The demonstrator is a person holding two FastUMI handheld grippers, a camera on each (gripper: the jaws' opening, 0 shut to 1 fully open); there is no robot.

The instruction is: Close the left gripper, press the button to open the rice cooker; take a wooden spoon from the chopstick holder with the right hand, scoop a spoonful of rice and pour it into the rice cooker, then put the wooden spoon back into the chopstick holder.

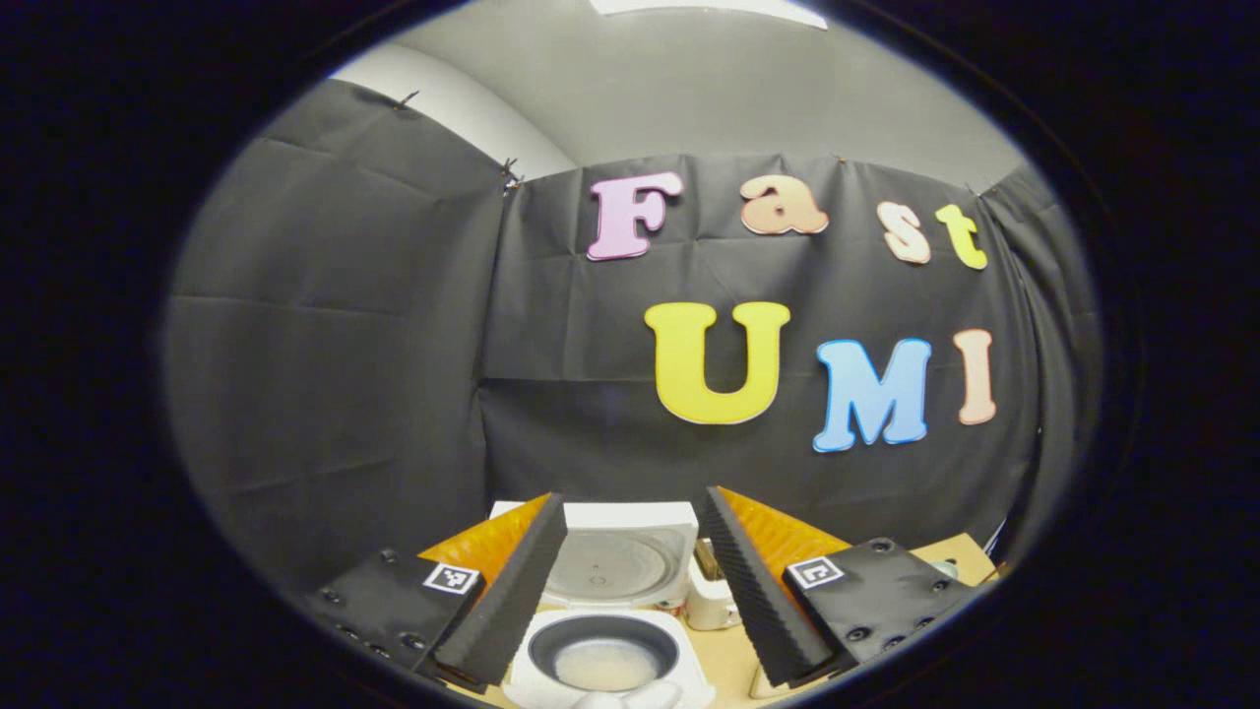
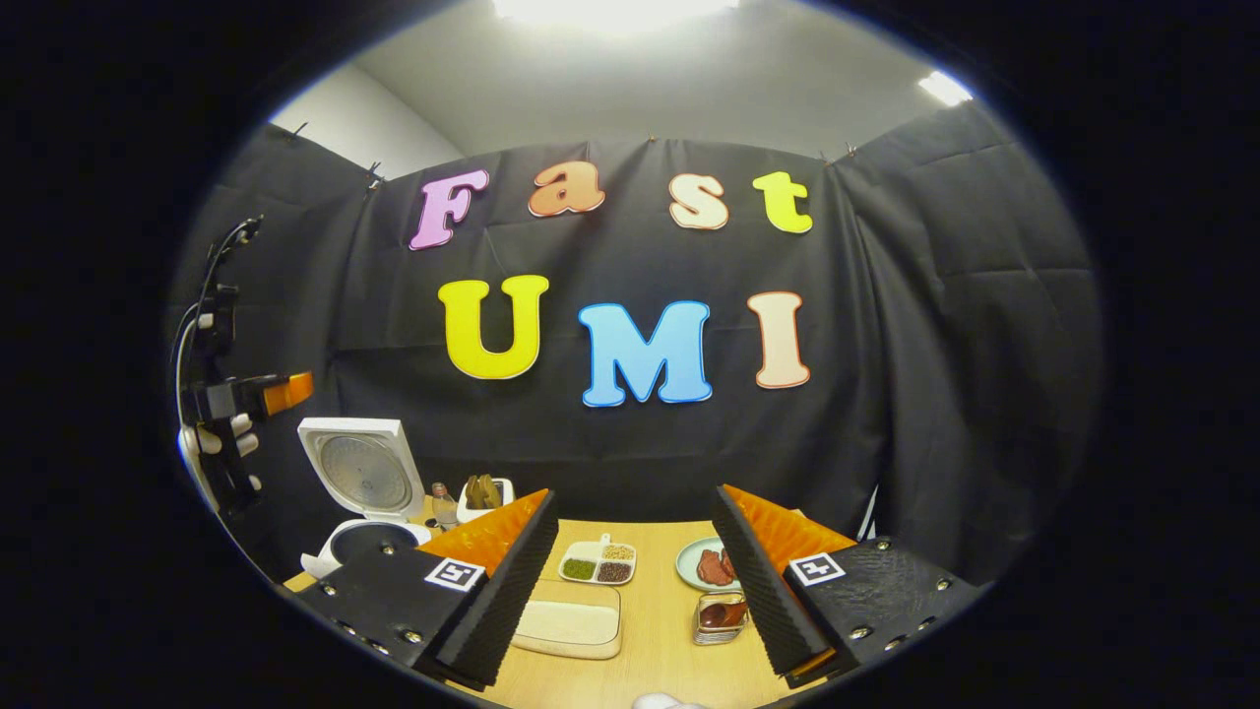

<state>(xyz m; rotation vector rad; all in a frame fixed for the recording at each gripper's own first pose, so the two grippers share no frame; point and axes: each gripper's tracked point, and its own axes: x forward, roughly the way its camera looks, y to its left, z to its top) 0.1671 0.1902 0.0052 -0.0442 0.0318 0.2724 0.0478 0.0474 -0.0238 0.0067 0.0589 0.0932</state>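
Note:
The white rice cooker [image 1: 610,630] stands open below my left gripper [image 1: 632,507], its lid [image 1: 615,561] upright and pale rice [image 1: 602,665] lying in the dark pot. My left gripper is open and holds nothing. In the right gripper view the cooker [image 2: 359,492] sits at the far left of the table. Beside it is the white chopstick holder [image 2: 482,500] with wooden utensils standing in it. My right gripper [image 2: 635,502] hangs open and empty above the middle of the table. The left gripper [image 2: 246,394] shows high beside the cooker, held by a gloved hand.
On the wooden table [image 2: 660,601] lie a divided dish of grains [image 2: 598,563], a pale rectangular tray [image 2: 571,625], a plate with meat [image 2: 709,566] and a small glass box [image 2: 719,615]. A small bottle [image 2: 443,502] stands by the holder.

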